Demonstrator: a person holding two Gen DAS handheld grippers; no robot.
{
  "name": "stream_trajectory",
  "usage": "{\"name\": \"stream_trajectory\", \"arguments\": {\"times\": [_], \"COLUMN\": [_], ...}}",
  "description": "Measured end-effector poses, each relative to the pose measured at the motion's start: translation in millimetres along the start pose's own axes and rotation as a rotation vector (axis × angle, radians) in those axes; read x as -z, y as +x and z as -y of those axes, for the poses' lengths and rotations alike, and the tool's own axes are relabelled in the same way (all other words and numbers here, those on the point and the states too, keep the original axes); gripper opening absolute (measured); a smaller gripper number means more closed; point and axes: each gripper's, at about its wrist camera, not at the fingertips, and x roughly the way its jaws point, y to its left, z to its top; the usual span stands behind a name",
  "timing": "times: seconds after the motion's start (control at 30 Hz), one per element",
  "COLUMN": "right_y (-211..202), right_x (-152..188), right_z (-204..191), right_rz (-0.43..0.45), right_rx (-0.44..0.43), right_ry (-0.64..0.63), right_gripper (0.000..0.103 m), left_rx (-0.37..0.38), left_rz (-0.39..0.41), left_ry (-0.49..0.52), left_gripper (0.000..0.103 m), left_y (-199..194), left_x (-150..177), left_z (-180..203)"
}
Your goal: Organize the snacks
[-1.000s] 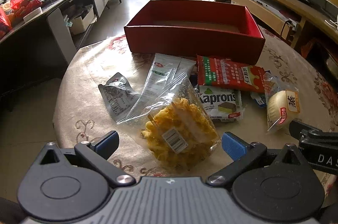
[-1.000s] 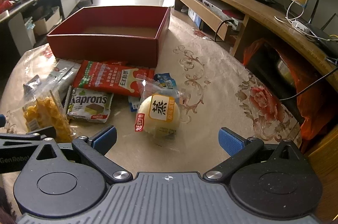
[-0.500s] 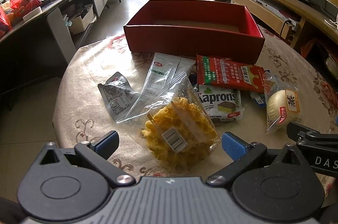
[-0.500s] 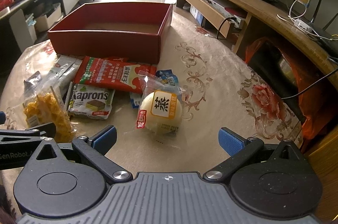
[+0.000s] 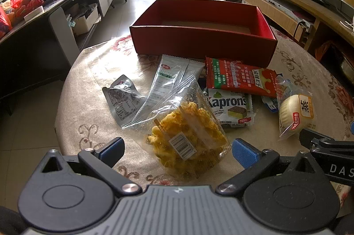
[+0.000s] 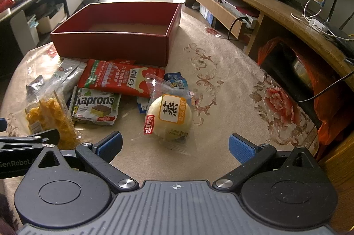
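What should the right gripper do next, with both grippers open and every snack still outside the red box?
Probably ease the right gripper forward and down onto the wrapped steamed bun. It lies centred just ahead of the open jaws, nearest of the snacks and apart from the pile. The red box beyond looks empty, so any packet will do, and the left gripper already faces the yellow crisps bag.
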Motion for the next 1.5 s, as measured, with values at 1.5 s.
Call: {"name": "stream_trajectory", "arguments": {"times": [1.5], "right_y": [0.0], "right_x": [-4.7], "right_z": [0.7], "right_rz": [-0.018], "right_rx": [-0.046], "right_ry": [-0.004], "right_gripper": [0.103], "left_rx": [0.03], "left_rz": [-0.009], "left_ry": [0.03], "left_gripper": [0.103], "left_y": [7.3], "left_x": [-8.3], "left_z": [-5.5]}}
